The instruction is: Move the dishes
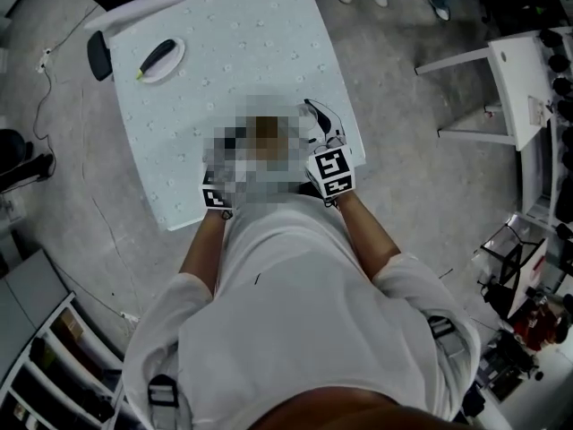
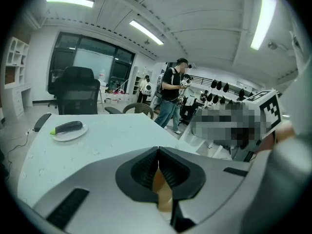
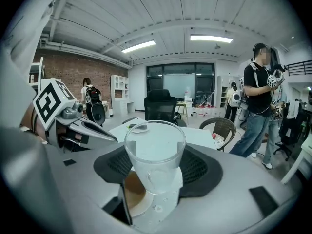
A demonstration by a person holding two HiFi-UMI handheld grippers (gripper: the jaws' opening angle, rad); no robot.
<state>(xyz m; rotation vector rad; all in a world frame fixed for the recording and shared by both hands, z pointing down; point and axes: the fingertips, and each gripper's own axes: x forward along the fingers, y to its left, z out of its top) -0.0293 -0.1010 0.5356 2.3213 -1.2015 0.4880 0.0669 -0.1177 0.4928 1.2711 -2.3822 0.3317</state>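
A clear drinking glass (image 3: pixel 155 150) stands upright between the dark pads (image 3: pixel 197 167) of my right gripper (image 3: pixel 156 165), which is shut on it. A brown disc (image 3: pixel 131 191) shows under the glass. My left gripper (image 2: pixel 158 155) has its jaws meeting at the tip, with only a brown sliver seen behind them. Both grippers hover at the near edge of the pale table (image 1: pixel 233 70); the right gripper (image 1: pixel 319 125) reaches over it, and a blurred patch mostly hides the left gripper (image 1: pixel 215 197). A white plate (image 1: pixel 162 61) carrying a dark eggplant (image 2: pixel 68 126) sits at the far left corner.
A black office chair (image 2: pixel 75 94) and a wicker chair (image 2: pixel 137 109) stand beyond the table. People (image 3: pixel 259 89) stand to the right. A white side table (image 1: pixel 506 65) is off to the right, with shelving (image 1: pixel 36 348) near my left.
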